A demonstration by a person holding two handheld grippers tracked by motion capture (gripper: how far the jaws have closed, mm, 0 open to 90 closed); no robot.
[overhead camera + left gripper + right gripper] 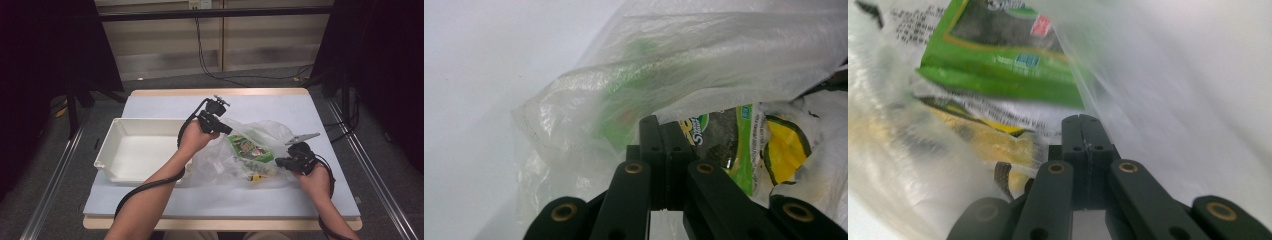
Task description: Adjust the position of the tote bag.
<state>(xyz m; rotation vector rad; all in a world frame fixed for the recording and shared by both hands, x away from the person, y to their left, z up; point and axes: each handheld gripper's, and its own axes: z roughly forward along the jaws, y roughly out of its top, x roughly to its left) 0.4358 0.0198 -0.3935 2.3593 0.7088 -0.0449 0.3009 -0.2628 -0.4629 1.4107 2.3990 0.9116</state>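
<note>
**Both tongs clenched at a clear plastic bag of snack packets**

The left tongs (663,131) are clenched tight, their black pads meeting with no gap; a fold of the bag's thin film seems pinched between them at the bag's upper edge, though the film is too sheer there to be sure. The right tongs (1087,129) are likewise pressed together, tips at the bag's right edge; whether film is caught between them I cannot tell.

The plastic bag (250,150) lies crumpled on the table (150,200), just right of the white tray (116,131) and touching its near corner. It is a thin, cloudy, crinkly sack, loosely puffed up, with the left tongs (226,129) at its far left top and the right tongs (281,162) at its right side.

Inside the bag sits a glossy green packet (250,149) with a dark printed panel, and below it a yellow packet (257,177).

From above, these are small patches of colour. The left gripper view brings up the green packet's (724,145) lettering and the yellow packet's (785,149) dark-striped border through the mouth of the bag (704,55). The right gripper view, blurred, adds a white sheet with small black print (1013,120) between the green packet (998,55) and the yellow packet (993,145).

The tray is a rigid, rectangular plastic bin with a rolled lip. The table top is matte pale grey with a wooden edge.
</note>
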